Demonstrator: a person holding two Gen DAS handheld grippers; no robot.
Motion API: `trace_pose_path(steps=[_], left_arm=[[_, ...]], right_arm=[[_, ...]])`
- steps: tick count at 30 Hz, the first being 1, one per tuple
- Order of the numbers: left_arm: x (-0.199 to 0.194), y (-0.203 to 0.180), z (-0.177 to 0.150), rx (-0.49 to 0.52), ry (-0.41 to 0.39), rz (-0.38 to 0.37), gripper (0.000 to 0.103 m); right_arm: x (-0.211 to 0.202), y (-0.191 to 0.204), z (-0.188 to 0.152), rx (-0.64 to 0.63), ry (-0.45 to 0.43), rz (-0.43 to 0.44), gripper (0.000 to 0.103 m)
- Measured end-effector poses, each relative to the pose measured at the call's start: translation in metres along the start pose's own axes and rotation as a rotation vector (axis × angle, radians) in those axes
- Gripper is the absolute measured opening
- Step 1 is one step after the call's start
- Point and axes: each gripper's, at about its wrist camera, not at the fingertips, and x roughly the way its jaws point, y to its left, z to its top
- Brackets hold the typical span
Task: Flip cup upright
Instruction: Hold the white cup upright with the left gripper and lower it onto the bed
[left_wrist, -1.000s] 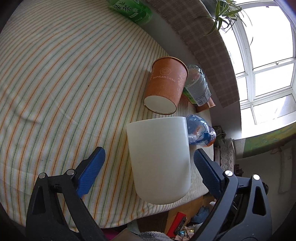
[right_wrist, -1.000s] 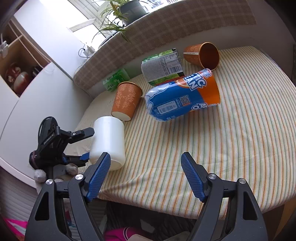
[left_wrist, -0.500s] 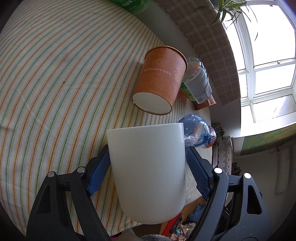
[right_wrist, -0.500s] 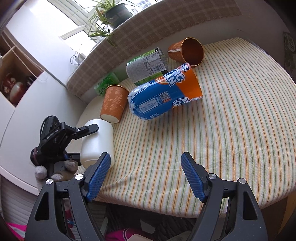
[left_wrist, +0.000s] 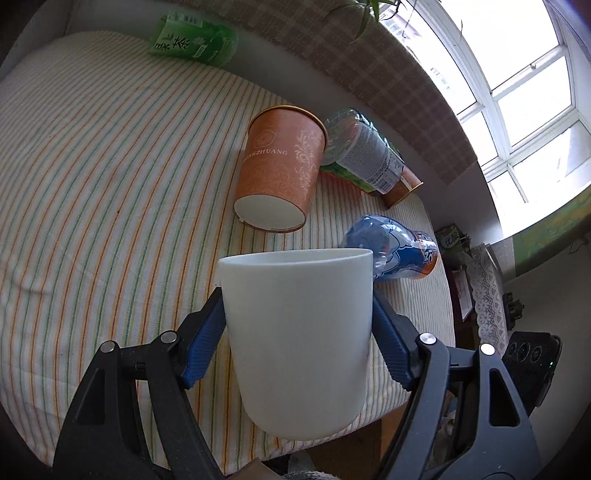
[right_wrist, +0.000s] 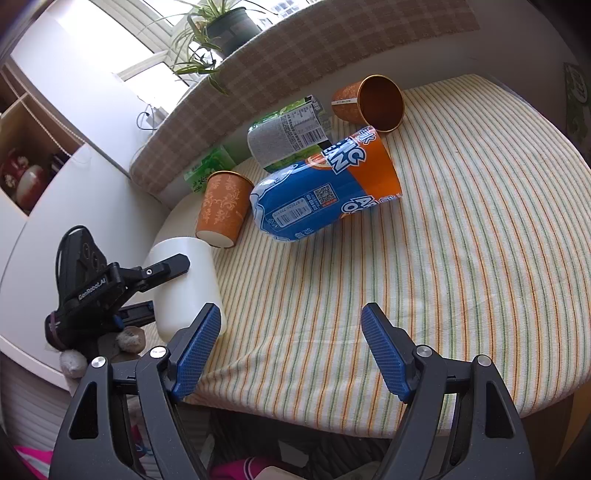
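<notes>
With both blue pads pressed against its sides, the white cup (left_wrist: 297, 339) sits clamped in the left gripper (left_wrist: 298, 332), rim end pointing away from the camera, rounded base toward it. Right wrist view shows the same cup (right_wrist: 184, 288) at the near-left edge of the table, one black finger (right_wrist: 162, 271) of the left gripper (right_wrist: 110, 291) lying across its wall; can't tell from either view whether the cup touches the cloth or is lifted off it

Right gripper (right_wrist: 288, 350) spread wide, nothing between its pads, hanging over the near table edge, well apart from the cup

Striped tablecloth (right_wrist: 461, 240) covers the round table. Just beyond the white cup an orange paper cup (left_wrist: 280, 181) lies tilted, white bottom facing the left camera. Blue and orange bottle (right_wrist: 325, 192) lies on its side near the middle, a green-labelled bottle (right_wrist: 288, 134) on its side behind it, touching or nearly so. Second orange cup (right_wrist: 369, 99) lies on its side at the far edge, mouth toward the right camera. Another green bottle (left_wrist: 194, 38) lies at the far side by the checked sill cover (right_wrist: 332, 48). Potted plant (right_wrist: 221, 26) on the sill
</notes>
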Motion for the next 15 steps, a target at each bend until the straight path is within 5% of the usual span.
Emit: trace_pose_path(steps=[15], left_arm=[[-0.026, -0.031, -0.012, 0.218, -0.181, 0.159, 0.076]], right_arm=[[0.000, 0.009, -0.005, -0.018, -0.010, -0.002, 0.078]])
